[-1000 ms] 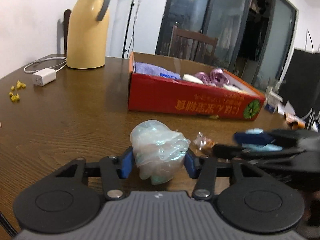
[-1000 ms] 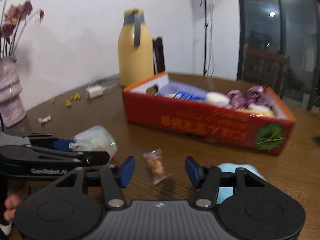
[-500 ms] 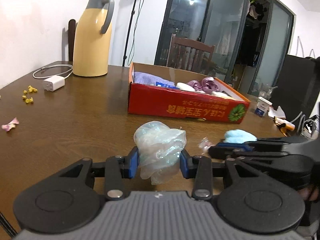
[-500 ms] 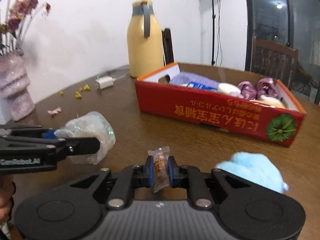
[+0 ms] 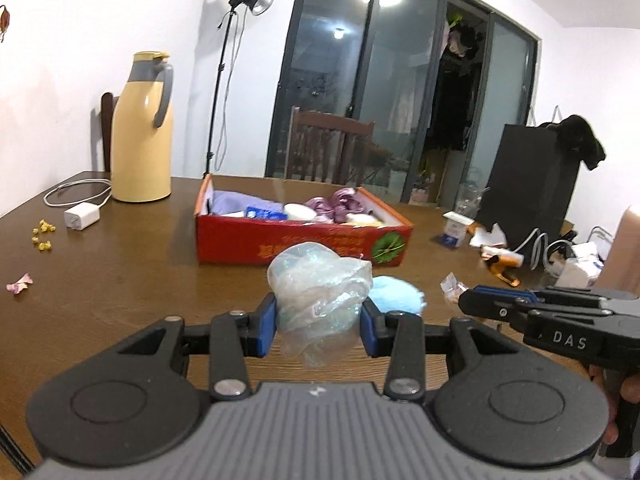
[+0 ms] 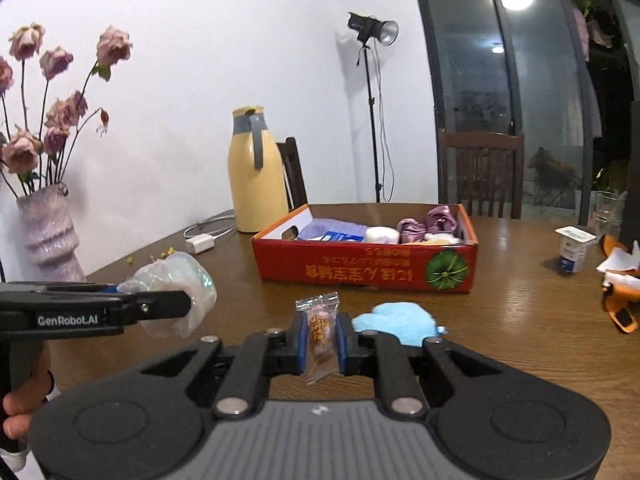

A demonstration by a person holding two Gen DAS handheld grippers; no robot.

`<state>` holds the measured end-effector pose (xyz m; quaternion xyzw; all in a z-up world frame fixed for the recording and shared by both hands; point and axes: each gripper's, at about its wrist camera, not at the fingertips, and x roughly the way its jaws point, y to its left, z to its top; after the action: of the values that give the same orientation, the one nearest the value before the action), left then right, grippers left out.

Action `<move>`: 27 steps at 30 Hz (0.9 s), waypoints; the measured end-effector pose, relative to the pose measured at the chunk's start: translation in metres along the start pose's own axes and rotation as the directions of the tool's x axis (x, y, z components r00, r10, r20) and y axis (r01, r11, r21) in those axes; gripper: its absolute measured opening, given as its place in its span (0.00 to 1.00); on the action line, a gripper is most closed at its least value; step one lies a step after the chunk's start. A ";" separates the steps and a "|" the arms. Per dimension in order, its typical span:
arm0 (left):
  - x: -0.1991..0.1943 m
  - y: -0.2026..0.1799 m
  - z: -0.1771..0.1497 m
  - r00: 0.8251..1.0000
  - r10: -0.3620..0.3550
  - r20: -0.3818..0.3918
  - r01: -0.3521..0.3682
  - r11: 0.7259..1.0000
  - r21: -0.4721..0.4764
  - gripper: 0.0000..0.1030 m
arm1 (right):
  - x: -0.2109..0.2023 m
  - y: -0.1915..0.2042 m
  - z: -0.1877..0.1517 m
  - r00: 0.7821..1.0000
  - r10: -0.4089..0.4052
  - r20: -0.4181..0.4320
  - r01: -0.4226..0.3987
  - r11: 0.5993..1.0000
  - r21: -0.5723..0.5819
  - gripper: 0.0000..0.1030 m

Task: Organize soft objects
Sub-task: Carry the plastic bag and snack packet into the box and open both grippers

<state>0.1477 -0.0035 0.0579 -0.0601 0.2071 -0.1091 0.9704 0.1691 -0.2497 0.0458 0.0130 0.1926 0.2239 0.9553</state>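
My left gripper (image 5: 318, 326) is shut on a crumpled clear plastic bag (image 5: 318, 300), lifted off the wooden table; the same bag (image 6: 176, 292) shows at the left of the right wrist view. My right gripper (image 6: 320, 340) is shut on a small clear snack packet (image 6: 319, 330), also raised; in the left wrist view that packet (image 5: 450, 286) peeks past the right gripper's tip. A fluffy blue soft object (image 6: 394, 322) lies on the table just ahead of both grippers. Behind it stands the red cardboard box (image 6: 368, 268) with a purple cloth, purple ribbon and white items inside.
A yellow thermos jug (image 6: 256, 172) and a white charger (image 6: 200, 244) with cable sit at the back left. A vase of dried roses (image 6: 50, 232) stands far left. A yoghurt cup (image 6: 574, 250), orange tool and clutter occupy the right side. Chairs stand behind the table.
The right gripper closed on the snack packet and lifted it. Both grippers rose and drew back from the box, the left still carrying the plastic bag.
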 end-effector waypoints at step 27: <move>0.271 0.034 0.143 0.989 -0.118 -0.092 0.112 0.992 -0.063 0.40 | 0.235 -0.129 0.147 0.997 -0.012 -0.071 0.021 0.991 0.129 0.14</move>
<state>0.4546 -0.0240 0.0772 -0.0948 0.2526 -0.1616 0.9493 0.4723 -0.2555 0.0823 0.0655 0.2402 0.2036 0.9469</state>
